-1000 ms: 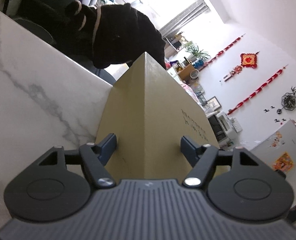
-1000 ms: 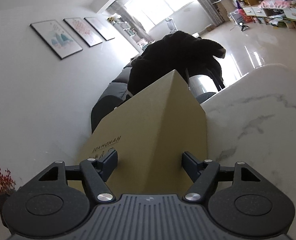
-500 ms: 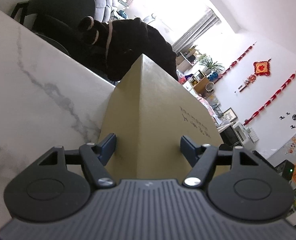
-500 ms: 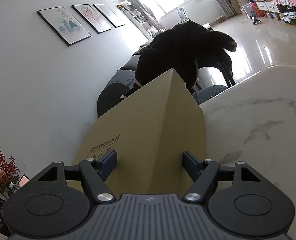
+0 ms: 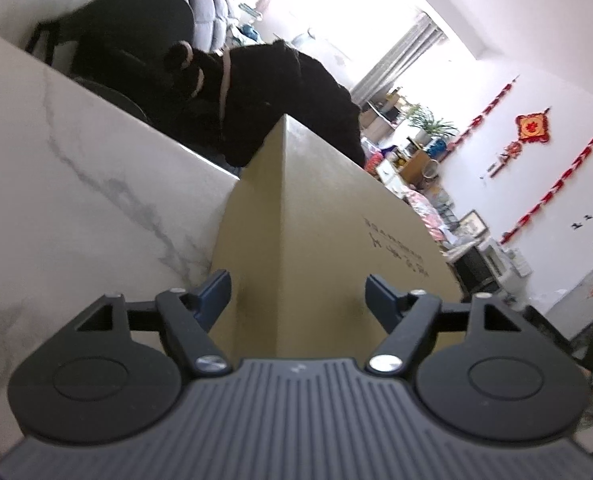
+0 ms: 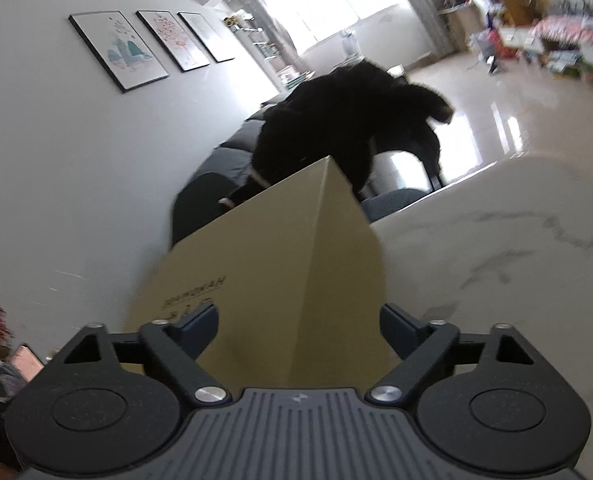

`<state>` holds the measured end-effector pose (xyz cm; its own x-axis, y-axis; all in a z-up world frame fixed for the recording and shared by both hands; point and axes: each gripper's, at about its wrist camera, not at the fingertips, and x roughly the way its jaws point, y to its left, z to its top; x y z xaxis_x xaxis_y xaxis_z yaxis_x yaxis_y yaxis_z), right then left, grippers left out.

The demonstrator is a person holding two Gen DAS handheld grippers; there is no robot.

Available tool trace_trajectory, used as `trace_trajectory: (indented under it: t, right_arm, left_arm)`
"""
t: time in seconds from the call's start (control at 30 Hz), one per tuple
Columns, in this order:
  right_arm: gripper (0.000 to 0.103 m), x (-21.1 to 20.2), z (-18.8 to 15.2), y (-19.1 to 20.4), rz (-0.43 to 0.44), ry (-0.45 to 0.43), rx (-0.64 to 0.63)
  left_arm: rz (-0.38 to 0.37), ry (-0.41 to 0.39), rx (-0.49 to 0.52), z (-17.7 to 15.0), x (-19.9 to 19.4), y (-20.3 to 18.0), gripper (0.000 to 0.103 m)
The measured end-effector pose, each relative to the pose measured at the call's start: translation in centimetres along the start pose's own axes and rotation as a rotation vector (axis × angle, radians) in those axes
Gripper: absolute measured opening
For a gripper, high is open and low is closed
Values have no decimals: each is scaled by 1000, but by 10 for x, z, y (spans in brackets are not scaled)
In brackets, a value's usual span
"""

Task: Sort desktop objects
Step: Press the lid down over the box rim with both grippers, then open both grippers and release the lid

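Tan cardboard box (image 5: 328, 240) stands on the white marble-veined tabletop (image 5: 76, 208), one vertical corner edge pointing straight at each wrist camera. Left gripper (image 5: 298, 290) straddles a near corner of the box; its jaws are opening, the box corner between them, and both blue pads appear just clear of the cardboard faces, with a thin gap on either side. Right gripper (image 6: 298, 322) sits at another corner of the same box (image 6: 264, 280), jaws also opening with the corner between them; the right-hand pad stands plainly off the cardboard, the left-hand pad is blurred and close to the printed face, contact hard to judge. Printed lettering shows on the box face in both views. Behind the box, a dark coat (image 5: 280, 96) is draped over a chair at the table's far edge. Framed pictures (image 6: 120, 50) hang on the wall in the right view; red hanging ornaments (image 5: 532, 128) on the wall in the left view.
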<state>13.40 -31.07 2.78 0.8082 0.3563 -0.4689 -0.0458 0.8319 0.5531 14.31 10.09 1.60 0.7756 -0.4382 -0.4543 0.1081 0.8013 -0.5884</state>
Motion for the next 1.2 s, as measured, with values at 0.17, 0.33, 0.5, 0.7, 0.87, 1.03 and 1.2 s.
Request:
trace_trajectory:
  t: [0.17, 0.33, 0.5, 0.7, 0.87, 1.03, 1.2]
  right_arm:
    - [98, -19, -6, 12, -104, -31, -65]
    - [102, -39, -13, 26, -173, -62, -97]
    - [102, -57, -25, 38, -217, -85, -123]
    - [103, -78, -40, 51, -272, -114, -159]
    - [103, -96, -55, 65, -298, -162, -201]
    - [103, -114, -73, 78, -301, -216, -230]
    - [103, -128, -86, 82, -306, -226, -217]
  left_arm:
    - [73, -27, 55, -1, -14, -12, 93]
    - [162, -63, 140, -7, -33, -27, 103]
    - [247, -85, 237, -16, -50, -44, 103]
    - [309, -74, 304, -25, -64, -59, 103]
    - [355, -26, 311, -30, -72, -64, 103]
    - [389, -26, 317, -38, -83, -69, 103]
    - [415, -43, 342, -45, -92, -76, 103]
